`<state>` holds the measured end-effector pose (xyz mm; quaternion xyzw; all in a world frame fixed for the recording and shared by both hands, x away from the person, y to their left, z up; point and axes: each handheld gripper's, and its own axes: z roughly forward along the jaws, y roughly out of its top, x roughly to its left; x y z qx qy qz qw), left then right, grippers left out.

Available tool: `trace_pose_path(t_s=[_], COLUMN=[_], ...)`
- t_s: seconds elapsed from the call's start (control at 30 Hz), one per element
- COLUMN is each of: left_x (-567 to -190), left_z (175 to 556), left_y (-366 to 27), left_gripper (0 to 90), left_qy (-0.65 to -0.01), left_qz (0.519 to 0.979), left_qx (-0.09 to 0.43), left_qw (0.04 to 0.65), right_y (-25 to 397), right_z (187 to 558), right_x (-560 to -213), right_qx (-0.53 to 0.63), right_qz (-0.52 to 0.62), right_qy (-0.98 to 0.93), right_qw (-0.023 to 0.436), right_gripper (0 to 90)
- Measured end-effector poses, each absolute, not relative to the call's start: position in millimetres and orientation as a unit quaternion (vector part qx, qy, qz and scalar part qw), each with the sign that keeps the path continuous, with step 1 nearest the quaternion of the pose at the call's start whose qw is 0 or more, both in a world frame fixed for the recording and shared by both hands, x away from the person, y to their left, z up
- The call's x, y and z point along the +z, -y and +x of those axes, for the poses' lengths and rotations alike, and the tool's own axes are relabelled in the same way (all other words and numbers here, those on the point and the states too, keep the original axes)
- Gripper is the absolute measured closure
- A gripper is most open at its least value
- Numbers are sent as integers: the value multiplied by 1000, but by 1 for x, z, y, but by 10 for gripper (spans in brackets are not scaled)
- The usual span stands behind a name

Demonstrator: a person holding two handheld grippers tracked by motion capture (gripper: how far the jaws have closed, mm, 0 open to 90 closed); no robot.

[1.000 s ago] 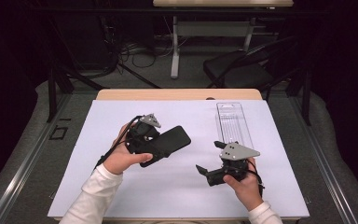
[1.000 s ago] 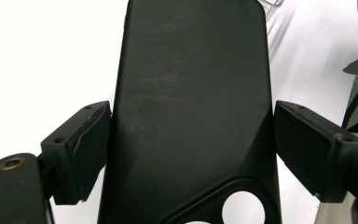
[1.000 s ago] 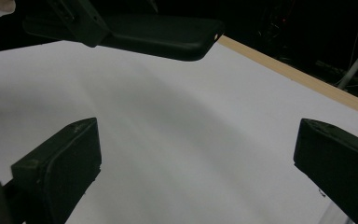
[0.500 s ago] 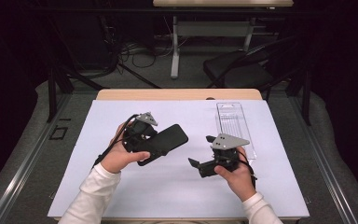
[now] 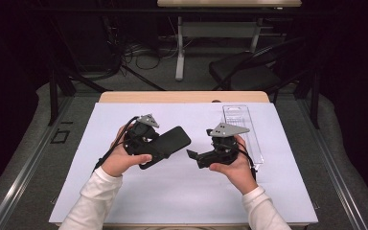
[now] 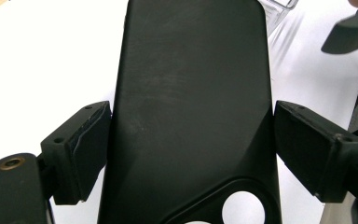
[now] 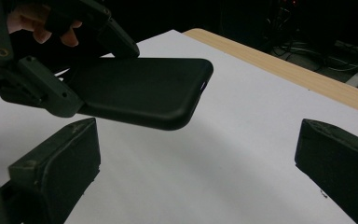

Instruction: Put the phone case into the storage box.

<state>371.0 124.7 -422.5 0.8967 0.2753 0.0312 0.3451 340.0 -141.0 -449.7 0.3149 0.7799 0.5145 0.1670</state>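
Squarely between the left gripper (image 5: 159,143) jaws, a matte black phone case (image 6: 191,107) with round camera cutout; right gripper (image 5: 195,155) agape, empty.

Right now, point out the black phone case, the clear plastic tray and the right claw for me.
black phone case (image 5: 170,142), high view, middle of its back.
clear plastic tray (image 5: 239,118), high view, its upper part.
right claw (image 5: 191,155), high view, between its open jaw tips.

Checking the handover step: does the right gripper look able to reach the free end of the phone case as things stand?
Probably yes. The right gripper is open and aimed at the phone case, whose free end sticks out of the left gripper with nothing between them.
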Motion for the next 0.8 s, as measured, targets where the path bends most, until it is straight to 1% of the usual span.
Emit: trace_pose_path(t_s=[0.27, 0.4, 0.5, 0.7, 0.8], left_x=[-424, -425, -426, -428, -428], left_z=[372, 372, 373, 373, 373], left_y=[-125, -124, -123, -123, -123], left_gripper=[142, 143, 143, 143, 143], left_qy=[-277, -276, -275, -276, -276], left_qz=[897, 898, 899, 901, 901], left_qx=[28, 25, 25, 22, 20], left_qw=[345, 342, 338, 335, 334], right_y=[142, 142, 141, 143, 141], right_z=[341, 339, 336, 329, 325], right_x=[-449, -454, -457, -455, -456], right_qx=[511, 502, 490, 475, 459], right_qz=[310, 301, 289, 257, 221], right_qy=[-783, -791, -798, -805, -815], right_qw=[171, 179, 199, 246, 274], right_gripper=[14, 78, 135, 171, 231])
